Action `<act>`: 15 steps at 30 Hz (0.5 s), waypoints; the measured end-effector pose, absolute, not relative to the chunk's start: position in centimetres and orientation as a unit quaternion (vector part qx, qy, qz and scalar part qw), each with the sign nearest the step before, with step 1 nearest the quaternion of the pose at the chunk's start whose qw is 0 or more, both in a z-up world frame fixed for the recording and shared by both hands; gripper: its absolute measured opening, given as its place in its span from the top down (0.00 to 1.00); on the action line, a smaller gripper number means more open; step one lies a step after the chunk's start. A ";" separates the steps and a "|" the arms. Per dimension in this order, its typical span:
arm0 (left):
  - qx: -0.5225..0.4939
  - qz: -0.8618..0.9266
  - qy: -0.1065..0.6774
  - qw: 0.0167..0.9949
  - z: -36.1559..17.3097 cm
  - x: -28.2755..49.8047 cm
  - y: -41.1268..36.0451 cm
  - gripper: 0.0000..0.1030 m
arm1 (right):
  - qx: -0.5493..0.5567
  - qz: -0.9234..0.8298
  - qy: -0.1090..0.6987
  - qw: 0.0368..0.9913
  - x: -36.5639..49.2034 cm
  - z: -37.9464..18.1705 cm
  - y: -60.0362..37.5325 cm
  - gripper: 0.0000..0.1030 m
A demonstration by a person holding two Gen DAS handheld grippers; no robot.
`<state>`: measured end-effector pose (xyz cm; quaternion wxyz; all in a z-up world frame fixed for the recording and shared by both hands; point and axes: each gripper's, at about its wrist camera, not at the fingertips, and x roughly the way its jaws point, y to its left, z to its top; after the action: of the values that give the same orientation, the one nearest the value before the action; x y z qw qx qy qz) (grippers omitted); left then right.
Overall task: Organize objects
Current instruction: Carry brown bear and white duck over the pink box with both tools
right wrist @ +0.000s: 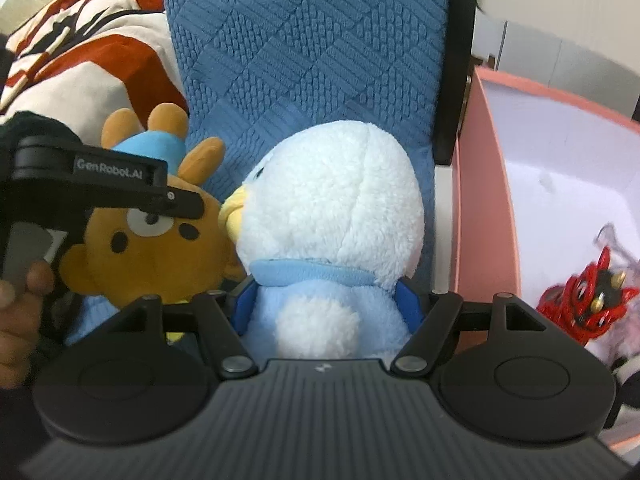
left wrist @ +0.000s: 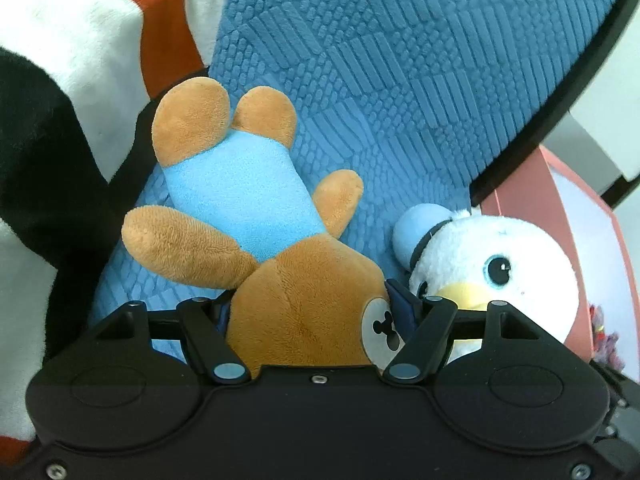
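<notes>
My left gripper [left wrist: 316, 308] is shut on the head of a brown plush bear [left wrist: 256, 216] in a light blue shirt, its feet pointing away over the blue cushion [left wrist: 400, 80]. My right gripper [right wrist: 326, 300] is shut on the body of a white and light blue plush penguin [right wrist: 332, 200] with a yellow beak, seen from behind. The penguin [left wrist: 492, 264] shows beside the bear in the left wrist view. The bear [right wrist: 156, 240] and the left gripper's black body [right wrist: 92, 184] show at left in the right wrist view.
A pink box [right wrist: 480, 200] with a white inside stands at the right, holding a red and black toy [right wrist: 580, 296]. A white, orange and black patterned pillow [right wrist: 88, 64] lies at the left. A dark frame edge [right wrist: 456, 60] borders the cushion.
</notes>
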<state>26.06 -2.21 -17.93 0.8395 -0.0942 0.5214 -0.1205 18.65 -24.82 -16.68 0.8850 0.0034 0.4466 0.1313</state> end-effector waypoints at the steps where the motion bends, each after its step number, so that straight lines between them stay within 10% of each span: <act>1: -0.080 -0.125 0.520 0.841 -17.8 25.8 -2.5 0.32 | 0.007 0.131 0.449 0.884 18.6 -16.5 -25.0 0.30; 15: -0.035 -0.155 0.511 0.845 -14.7 21.6 -4.8 0.32 | 0.017 0.153 0.440 0.884 17.2 -11.4 -27.1 0.30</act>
<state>21.63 -4.80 -14.71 0.8449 -0.0353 0.5108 -0.1546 17.16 -27.11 -11.44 0.8845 0.0172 0.4403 0.1534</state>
